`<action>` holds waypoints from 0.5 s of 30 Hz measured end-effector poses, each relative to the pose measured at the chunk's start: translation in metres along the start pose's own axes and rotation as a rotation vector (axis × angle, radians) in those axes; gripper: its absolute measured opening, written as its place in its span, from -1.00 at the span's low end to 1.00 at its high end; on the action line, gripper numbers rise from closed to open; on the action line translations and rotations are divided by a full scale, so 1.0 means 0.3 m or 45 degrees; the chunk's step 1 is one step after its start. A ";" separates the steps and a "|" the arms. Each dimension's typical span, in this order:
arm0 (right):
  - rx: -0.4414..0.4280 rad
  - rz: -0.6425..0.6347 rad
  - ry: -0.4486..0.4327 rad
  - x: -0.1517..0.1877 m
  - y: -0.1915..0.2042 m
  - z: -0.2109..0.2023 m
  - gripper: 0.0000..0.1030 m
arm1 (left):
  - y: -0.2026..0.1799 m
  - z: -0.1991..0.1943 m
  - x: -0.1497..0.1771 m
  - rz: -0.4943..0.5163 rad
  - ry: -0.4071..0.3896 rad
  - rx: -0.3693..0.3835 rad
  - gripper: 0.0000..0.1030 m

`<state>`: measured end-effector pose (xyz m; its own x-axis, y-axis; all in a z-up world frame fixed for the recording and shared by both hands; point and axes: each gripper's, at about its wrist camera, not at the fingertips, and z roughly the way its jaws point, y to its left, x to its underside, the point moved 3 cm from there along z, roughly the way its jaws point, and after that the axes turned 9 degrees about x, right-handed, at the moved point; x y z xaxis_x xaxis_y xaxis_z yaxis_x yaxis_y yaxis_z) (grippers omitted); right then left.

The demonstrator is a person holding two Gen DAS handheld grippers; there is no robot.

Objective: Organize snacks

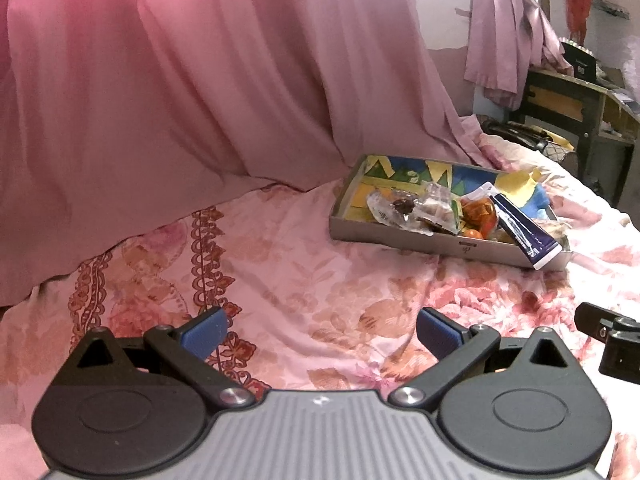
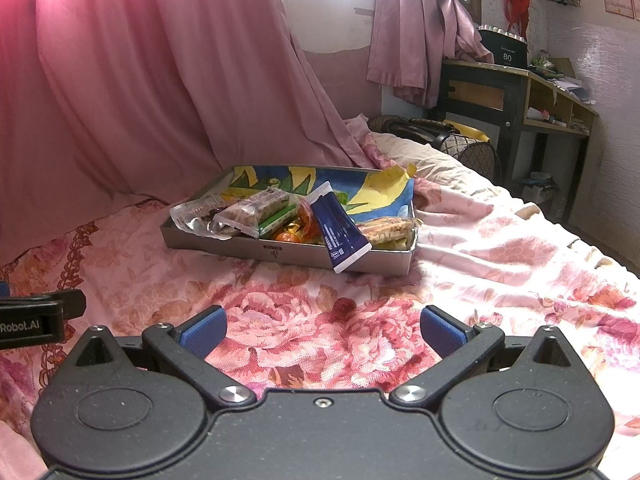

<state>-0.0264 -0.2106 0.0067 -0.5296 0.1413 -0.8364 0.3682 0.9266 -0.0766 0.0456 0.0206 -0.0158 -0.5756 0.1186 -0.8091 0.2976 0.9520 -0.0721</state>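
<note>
Snacks gathered in a tray on the bed

The shallow grey cardboard tray [image 2: 280,255] near the bed's far edge holds clear-wrapped snack packets [image 2: 248,216] and a dark blue tube [image 2: 340,232] overhanging its front rim. Left gripper [image 1: 318,334] and right gripper [image 2: 322,332] hover, jaws apart, empty; any tidying should seat that tube gently.

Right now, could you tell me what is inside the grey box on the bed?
The grey box holds clear snack packets, orange wrapped sweets and a blue tube overhanging its front wall. Whatever lies beneath them is covered.
</note>
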 end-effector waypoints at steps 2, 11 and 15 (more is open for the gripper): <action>-0.001 0.000 0.000 -0.001 0.001 0.000 0.99 | 0.002 0.000 -0.007 -0.004 0.001 0.008 0.99; 0.001 -0.009 0.000 0.018 0.000 0.001 0.99 | 0.003 0.000 -0.011 -0.010 0.013 0.014 0.99; 0.002 -0.009 0.000 0.015 0.001 0.001 0.99 | 0.002 -0.001 -0.007 -0.004 0.022 0.022 0.99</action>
<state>-0.0284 -0.2098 0.0026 -0.5326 0.1348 -0.8356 0.3654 0.9271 -0.0833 0.0468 0.0210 -0.0140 -0.5893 0.1208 -0.7988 0.3091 0.9473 -0.0847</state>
